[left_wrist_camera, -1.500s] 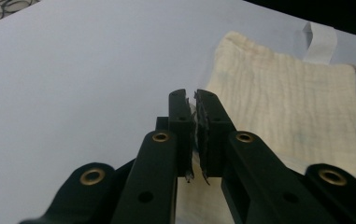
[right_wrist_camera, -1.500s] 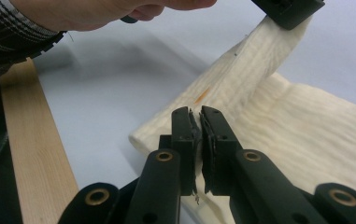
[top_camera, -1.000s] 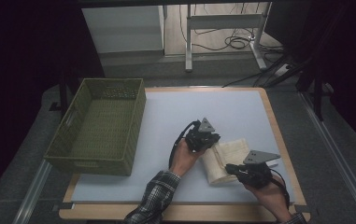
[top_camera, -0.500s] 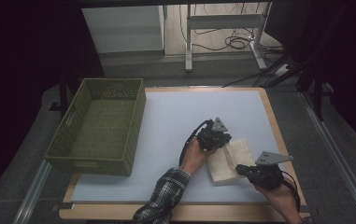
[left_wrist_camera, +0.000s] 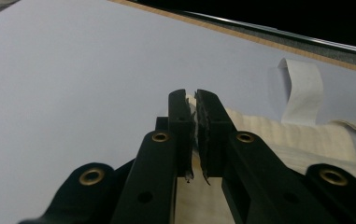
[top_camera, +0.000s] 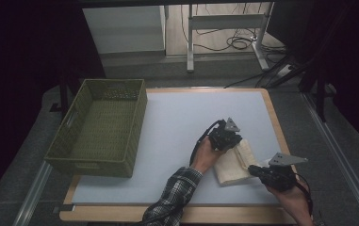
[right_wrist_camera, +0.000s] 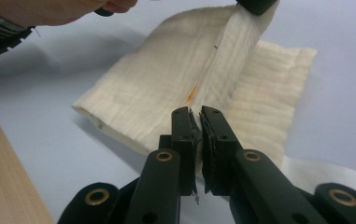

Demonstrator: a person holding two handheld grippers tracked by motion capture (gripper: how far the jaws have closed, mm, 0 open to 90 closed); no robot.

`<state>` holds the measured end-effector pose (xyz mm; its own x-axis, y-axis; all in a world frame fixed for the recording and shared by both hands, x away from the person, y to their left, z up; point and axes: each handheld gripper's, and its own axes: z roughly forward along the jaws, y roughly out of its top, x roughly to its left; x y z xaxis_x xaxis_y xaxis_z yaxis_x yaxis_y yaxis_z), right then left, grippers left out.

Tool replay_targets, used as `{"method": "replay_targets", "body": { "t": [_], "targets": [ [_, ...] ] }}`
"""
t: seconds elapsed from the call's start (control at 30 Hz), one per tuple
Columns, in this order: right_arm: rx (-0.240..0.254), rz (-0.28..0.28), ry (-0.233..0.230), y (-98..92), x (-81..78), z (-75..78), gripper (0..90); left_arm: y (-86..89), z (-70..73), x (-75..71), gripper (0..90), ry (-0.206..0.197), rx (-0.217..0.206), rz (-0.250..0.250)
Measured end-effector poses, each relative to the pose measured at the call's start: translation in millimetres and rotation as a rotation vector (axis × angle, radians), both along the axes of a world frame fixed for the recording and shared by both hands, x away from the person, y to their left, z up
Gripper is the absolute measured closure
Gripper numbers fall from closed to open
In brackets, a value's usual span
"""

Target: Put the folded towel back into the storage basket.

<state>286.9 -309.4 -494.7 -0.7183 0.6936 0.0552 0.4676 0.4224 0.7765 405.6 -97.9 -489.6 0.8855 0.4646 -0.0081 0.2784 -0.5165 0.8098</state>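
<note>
Count: one green woven basket (top_camera: 99, 129), one cream folded cloth (top_camera: 233, 162), two grippers, one white mat (top_camera: 167, 122) on a wood-edged table (top_camera: 177, 215).

Left to right in the high view: the basket stands on the mat's left edge, well apart from the cloth. The left gripper (top_camera: 231, 137) sits at the cloth's upper left corner, held by a hand with a plaid sleeve (top_camera: 172, 200). The cloth lies on the right part of the mat, near its front right corner. The right gripper (top_camera: 255, 170) is at the cloth's lower right edge.

Left gripper view: the left gripper (left_wrist_camera: 195, 100) has its jaws pressed nearly together, pinching a thin fold of the cloth (left_wrist_camera: 302, 140); a white tag (left_wrist_camera: 302, 93) curls up beyond, which the high view does not resolve.

Right gripper view: the right gripper (right_wrist_camera: 195, 114) likewise has its jaws closed on a raised ridge of the cloth (right_wrist_camera: 166, 79), which runs taut up to the other gripper's tip at the top edge. A small orange mark (right_wrist_camera: 192, 93) shows on the fabric.

Open room: bare mat between basket and cloth, and behind the cloth to the far edge. The mat's right edge is near the cloth.
</note>
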Motion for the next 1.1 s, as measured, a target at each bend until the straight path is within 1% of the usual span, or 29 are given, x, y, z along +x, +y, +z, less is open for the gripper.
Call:
{"method": "replay_targets", "body": {
  "t": [0.07,0.13,0.2,0.27,0.3,0.33,0.37,0.43,0.5,0.53,0.57,0.6,0.63,0.67,0.73,0.8,0.87,0.9,0.93,0.97,1.0,1.03,1.1],
  "targets": [
    [0.000,-0.005,0.006,-1.7,2.5,-2.8,84.1,-2.5,-1.5,0.6,85.3,0.004,-0.006,0.007],
    [-0.004,-0.012,0.011,-3.1,5.0,-5.7,83.9,-6.1,-5.3,3.8,85.3,0.006,0.017,0.009],
    [-0.007,-0.019,0.019,-4.2,6.6,-8.0,83.8,-7.7,-7.7,5.4,85.2,0.013,0.023,0.010],
    [-0.006,-0.021,0.021,-4.7,7.5,-9.4,83.5,-8.7,-9.3,6.1,84.3,0.019,0.016,0.014],
    [-0.010,-0.024,0.020,-5.2,8.1,-10.3,82.8,-9.5,-10.4,6.9,84.3,0.028,0.010,0.020],
    [-0.019,-0.038,0.012,-6.7,9.1,-11.2,77.5,-9.6,-11.0,7.5,77.1,0.026,-0.012,0.030],
    [-0.022,-0.046,0.008,-7.4,9.0,-11.0,75.8,-8.8,-10.3,7.8,71.6,0.028,-0.025,0.037],
    [-0.033,-0.061,-0.004,-10.4,8.6,-9.3,72.5,-6.7,-7.0,7.8,61.9,0.021,-0.035,0.046],
    [-0.038,-0.075,-0.012,-14.9,7.6,-6.3,71.5,-4.0,-2.6,7.6,60.6,0.011,-0.033,0.048],
    [-0.046,-0.083,-0.018,-17.6,7.1,-4.6,71.0,-4.0,-2.6,7.6,58.2,0.011,-0.033,0.048],
    [-0.051,-0.092,-0.021,-20.7,6.6,-3.0,70.8,-2.8,-0.5,7.0,57.5,0.006,-0.042,0.055],
    [-0.051,-0.102,-0.021,-24.6,6.0,-1.3,70.7,0.0,2.4,6.7,56.2,0.004,-0.041,0.056],
    [-0.056,-0.109,-0.023,-27.8,5.7,-0.1,70.6,3.8,5.6,5.9,54.1,0.000,-0.054,0.062],
    [-0.056,-0.109,-0.023,-27.8,5.7,-0.1,70.6,3.8,5.6,5.9,52.2,0.000,-0.054,0.062],
    [-0.061,-0.123,-0.025,-34.1,5.2,2.6,70.2,11.0,8.6,4.8,51.7,-0.005,-0.045,0.066],
    [-0.056,-0.128,-0.024,-35.7,5.0,4.3,69.4,17.1,8.3,2.9,51.6,-0.010,-0.021,0.071],
    [-0.053,-0.127,-0.027,-35.1,5.8,5.7,67.2,24.5,5.8,0.7,51.2,-0.006,-0.021,0.086],
    [-0.052,-0.125,-0.030,-34.1,6.7,6.4,65.7,24.5,5.8,0.7,51.1,-0.006,-0.021,0.086],
    [-0.052,-0.126,-0.033,-31.8,7.8,7.3,64.7,34.8,2.8,-0.9,51.1,0.004,-0.025,0.100],
    [-0.055,-0.125,-0.036,-30.2,8.8,7.6,63.5,40.7,1.5,-1.6,51.1,0.008,-0.022,0.105],
    [-0.055,-0.125,-0.036,-30.2,8.8,7.6,63.5,40.7,1.5,-1.6,51.0,0.008,-0.022,0.105],
    [-0.056,-0.124,-0.037,-24.9,11.7,7.8,61.1,53.1,-1.5,-3.2,50.8,0.019,-0.027,0.120],
    [-0.058,-0.122,-0.030,-18.3,15.9,5.5,59.3,66.3,-5.3,-5.2,50.3,0.037,-0.034,0.133]
  ]
}}
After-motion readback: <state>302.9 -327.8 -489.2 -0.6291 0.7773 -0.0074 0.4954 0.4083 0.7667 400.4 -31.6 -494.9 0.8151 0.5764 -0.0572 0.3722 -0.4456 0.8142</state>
